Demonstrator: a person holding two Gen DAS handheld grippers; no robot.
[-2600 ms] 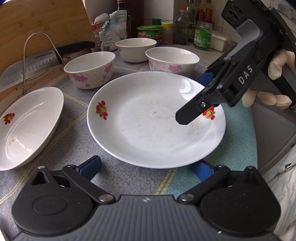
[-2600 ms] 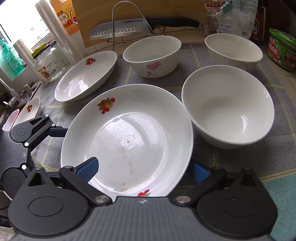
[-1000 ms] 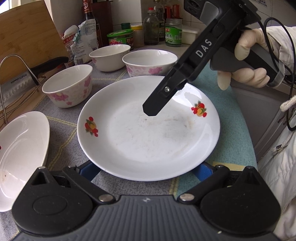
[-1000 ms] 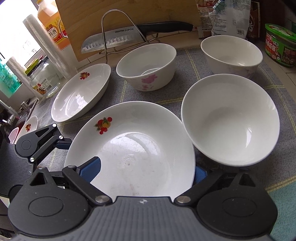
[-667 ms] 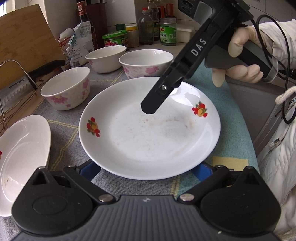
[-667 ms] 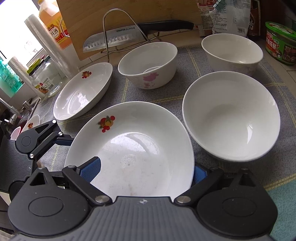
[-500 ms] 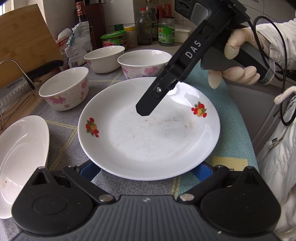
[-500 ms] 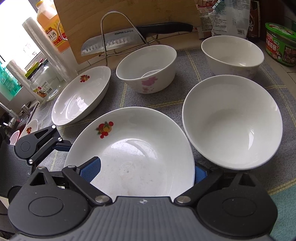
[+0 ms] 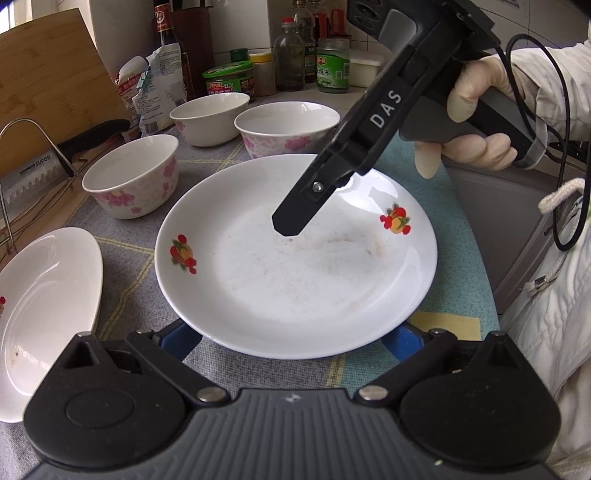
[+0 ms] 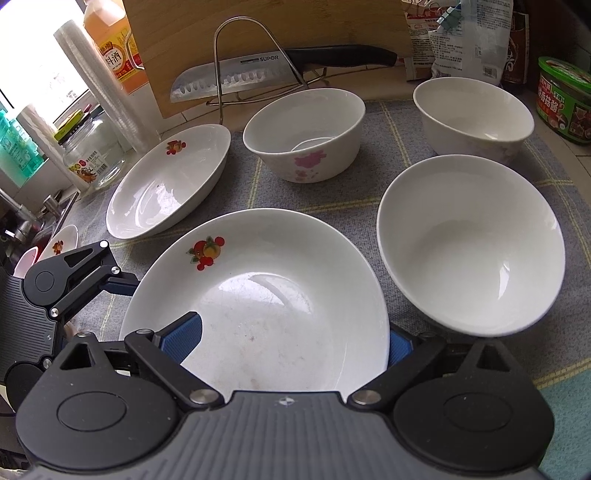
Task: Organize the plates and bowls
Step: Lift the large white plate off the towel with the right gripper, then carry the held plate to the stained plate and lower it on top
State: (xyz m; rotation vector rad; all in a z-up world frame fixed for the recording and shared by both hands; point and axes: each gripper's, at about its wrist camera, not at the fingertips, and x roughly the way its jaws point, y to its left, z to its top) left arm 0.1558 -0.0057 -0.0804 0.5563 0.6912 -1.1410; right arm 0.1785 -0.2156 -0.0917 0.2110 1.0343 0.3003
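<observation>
A white plate with fruit decals lies on the grey checked cloth. My left gripper is open, and the plate's near rim covers both blue pads. My right gripper is open and straddles the opposite rim: its left pad is over the plate's inside and its right pad outside the rim. Its black finger hangs over the plate's middle. A second decal plate lies to the left. Three bowls stand behind.
A knife on a wire rack and a wooden board line the back. Jars, bottles and a green tin crowd the back right. A glass jar and a sink edge with a small dish lie left. A gloved hand holds the right gripper.
Over the whole span the plate's rim has come over my left gripper's pads, and the right finger has shifted from the plate's right edge to its middle. In the last second little moves.
</observation>
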